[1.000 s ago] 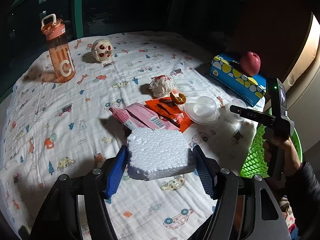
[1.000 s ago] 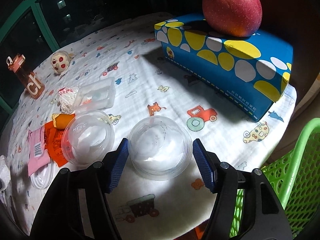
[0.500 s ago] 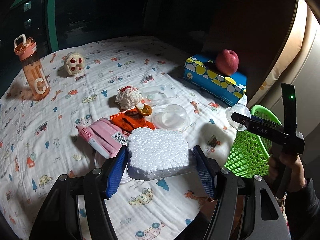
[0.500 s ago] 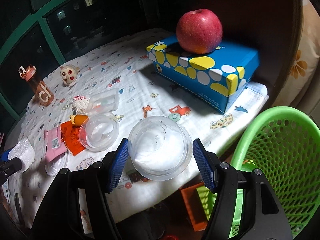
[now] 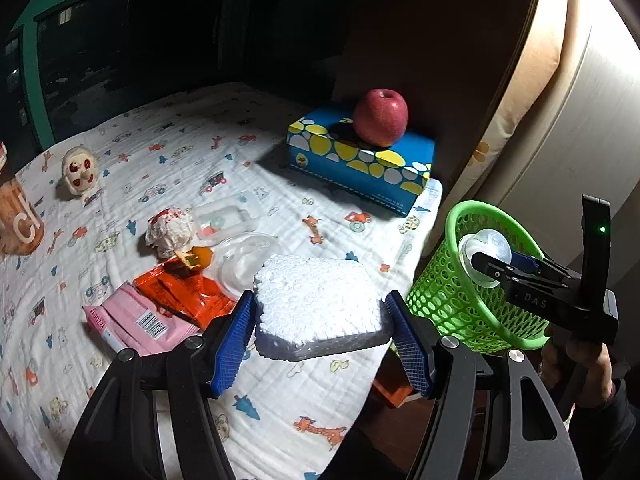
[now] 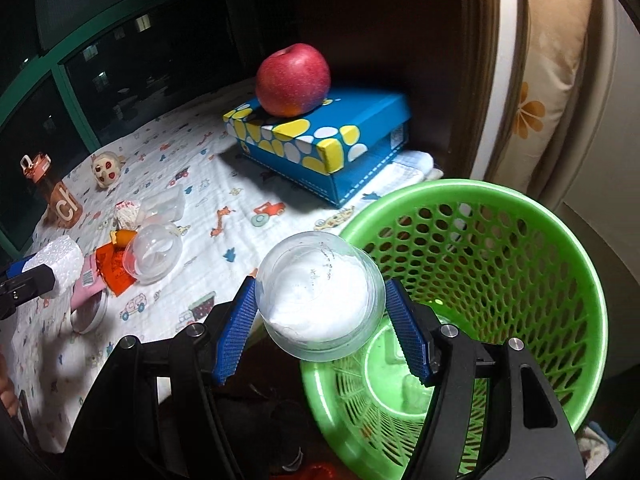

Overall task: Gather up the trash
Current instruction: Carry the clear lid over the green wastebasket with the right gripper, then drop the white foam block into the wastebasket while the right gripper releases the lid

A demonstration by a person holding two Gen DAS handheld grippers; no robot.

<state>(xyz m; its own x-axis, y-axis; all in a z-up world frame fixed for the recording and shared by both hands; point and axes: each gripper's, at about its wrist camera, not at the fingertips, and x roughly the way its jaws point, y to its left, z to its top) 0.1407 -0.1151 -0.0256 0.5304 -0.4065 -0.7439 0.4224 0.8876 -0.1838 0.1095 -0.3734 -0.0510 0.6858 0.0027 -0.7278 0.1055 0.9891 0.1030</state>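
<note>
My left gripper (image 5: 320, 320) is shut on a white foam block (image 5: 318, 306) and holds it above the table's right edge. My right gripper (image 6: 320, 312) is shut on a clear plastic cup (image 6: 318, 294) and holds it over the near rim of the green mesh basket (image 6: 560, 272). The basket (image 5: 452, 292) stands off the table's right side. Left on the table are a second clear cup (image 5: 244, 258), an orange wrapper (image 5: 182, 290), a pink wrapper (image 5: 136, 322), a crumpled paper ball (image 5: 170, 230) and a clear tray (image 5: 226, 218).
A blue spotted tissue box (image 5: 360, 164) with a red apple (image 5: 380, 118) on top sits at the table's far right. A small skull toy (image 5: 80, 170) and an orange water bottle (image 5: 18, 216) stand at the left. A cushion (image 6: 552, 80) lies behind the basket.
Both grippers have moved right, away from the table's middle. The right gripper carried the clear cup off the table to over the basket. The left followed with the foam block.
</note>
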